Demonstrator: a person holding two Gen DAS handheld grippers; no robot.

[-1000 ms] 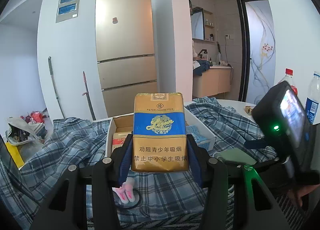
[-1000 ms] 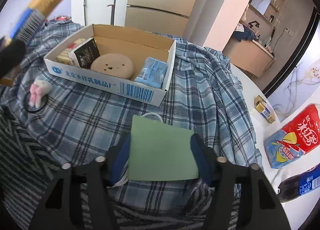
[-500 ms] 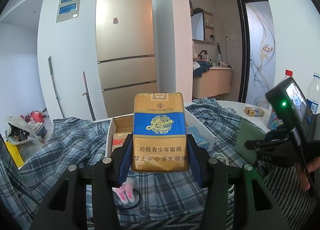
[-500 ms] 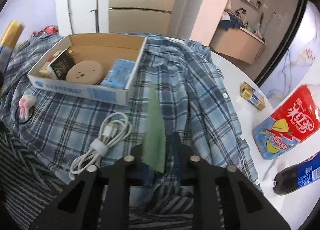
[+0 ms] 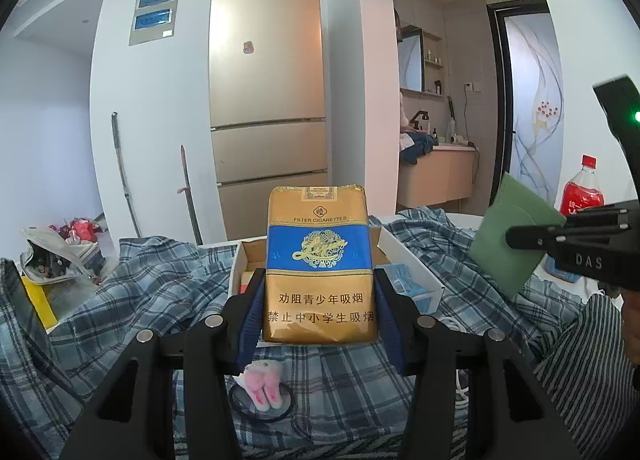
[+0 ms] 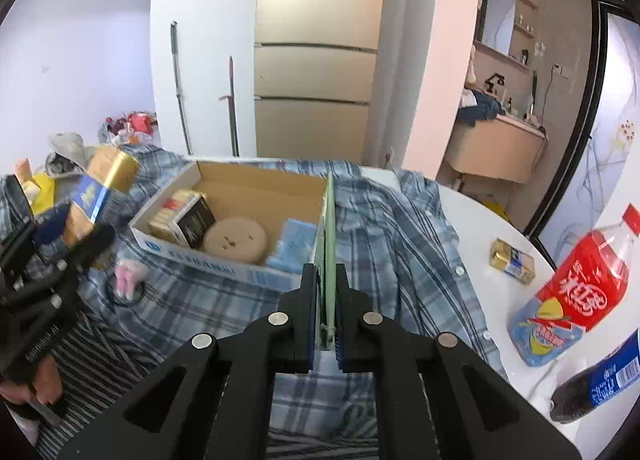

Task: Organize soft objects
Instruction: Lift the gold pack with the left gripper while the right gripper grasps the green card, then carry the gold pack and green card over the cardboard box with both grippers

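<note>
Since a second ago the right gripper has risen off the plaid shirt and its jaws have just closed onto the thin green pouch, which lay flat between them before and now stands edge-on, pinched between the blue pads and lifted clear of the cloth. In the left wrist view that green pouch hangs in the air at the right, well above the shirt, gripped at one side. The left gripper has kept its place: its jaws are clamped on the sides of a gold-and-blue cigarette pack, held upright with the lower half between the pads. Beyond both grippers sits the open cardboard box, holding a black-and-gold packet, a round tan cushion and a blue tissue pack. A pink bunny hair tie lies on the shirt just in front of the box, below the left gripper.
</note>
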